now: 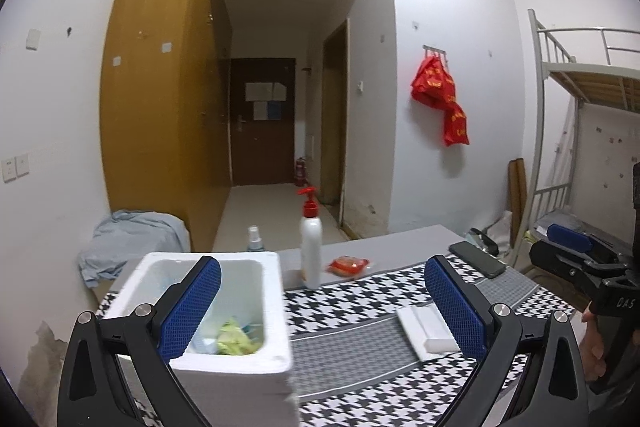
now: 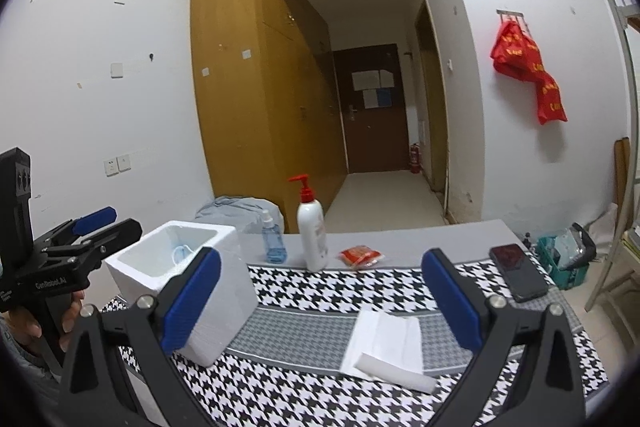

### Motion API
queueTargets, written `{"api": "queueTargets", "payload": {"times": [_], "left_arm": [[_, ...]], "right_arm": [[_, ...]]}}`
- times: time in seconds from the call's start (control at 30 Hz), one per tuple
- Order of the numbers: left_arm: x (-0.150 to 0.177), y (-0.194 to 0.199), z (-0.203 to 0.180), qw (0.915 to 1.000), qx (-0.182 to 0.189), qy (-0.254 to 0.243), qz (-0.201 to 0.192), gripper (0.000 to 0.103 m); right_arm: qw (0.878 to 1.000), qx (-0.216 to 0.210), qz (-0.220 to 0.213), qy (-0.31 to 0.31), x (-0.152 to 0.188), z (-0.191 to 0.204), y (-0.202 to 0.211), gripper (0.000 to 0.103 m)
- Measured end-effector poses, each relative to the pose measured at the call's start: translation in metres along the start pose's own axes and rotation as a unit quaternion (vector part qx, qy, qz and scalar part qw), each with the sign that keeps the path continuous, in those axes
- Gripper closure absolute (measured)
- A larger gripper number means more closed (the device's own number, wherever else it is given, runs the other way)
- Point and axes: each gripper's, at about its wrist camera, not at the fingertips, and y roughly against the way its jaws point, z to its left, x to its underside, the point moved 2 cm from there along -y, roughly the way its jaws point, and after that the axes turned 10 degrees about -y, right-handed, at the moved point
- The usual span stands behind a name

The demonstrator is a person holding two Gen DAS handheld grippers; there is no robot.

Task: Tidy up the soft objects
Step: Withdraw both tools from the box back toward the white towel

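A white foam box (image 1: pixel 276 311) (image 2: pixel 224 291) stands on the left of the houndstooth cloth; it holds a yellow-green soft item (image 1: pixel 236 337) and pale blue pieces. A folded white tissue pack (image 1: pixel 426 331) (image 2: pixel 386 347) lies on the cloth to its right. A small red packet (image 1: pixel 348 265) (image 2: pixel 360 254) lies further back. My left gripper (image 1: pixel 322 307) is open and empty, above the box's right side. My right gripper (image 2: pixel 320 301) is open and empty, above the cloth between box and tissue. Each gripper shows in the other's view, the right (image 1: pixel 576 255) and the left (image 2: pixel 92 231).
A white pump bottle (image 1: pixel 311 251) (image 2: pixel 313 233) and a blue spray bottle (image 1: pixel 254 239) (image 2: pixel 273 239) stand behind the box. A black phone (image 1: pixel 478 259) (image 2: pixel 518 271) lies at the cloth's right. A bunk bed frame (image 1: pixel 560 131) stands right; crumpled blue cloth (image 1: pixel 128 243) lies left.
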Motion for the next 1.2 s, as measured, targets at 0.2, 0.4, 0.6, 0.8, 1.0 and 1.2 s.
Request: {"api": "queueTargets", "payload": {"times": [0.2, 0.4, 0.6, 0.8, 1.0, 1.2], "left_arm": [[-0.002, -0.010, -0.017, 0.9998, 0.017, -0.006, 0.009, 0.001], [-0.002, -0.018, -0.034, 0.9992, 0.039, -0.008, 0.011, 0.001], [-0.003, -0.032, -0.050, 0.9986, 0.049, -0.008, 0.018, 0.001], [-0.002, -0.049, -0.066, 0.9979, 0.058, -0.009, 0.029, 0.001], [0.000, -0.064, -0.077, 0.9967, 0.070, -0.014, 0.039, 0.001], [0.006, -0.085, -0.087, 0.9951, 0.078, -0.009, 0.060, 0.001]], "right_arm": [[1.000, 0.005, -0.007, -0.006, 0.001, -0.016, 0.013, 0.001], [1.000, 0.016, -0.006, -0.015, 0.007, -0.033, 0.021, 0.001], [0.999, 0.024, -0.008, -0.027, 0.010, -0.052, 0.027, 0.001], [0.999, 0.031, -0.009, -0.032, 0.010, -0.068, 0.034, 0.001], [0.999, 0.036, 0.001, -0.031, 0.013, -0.079, 0.033, 0.001], [0.999, 0.036, 0.015, -0.022, 0.018, -0.087, 0.032, 0.001]]}}
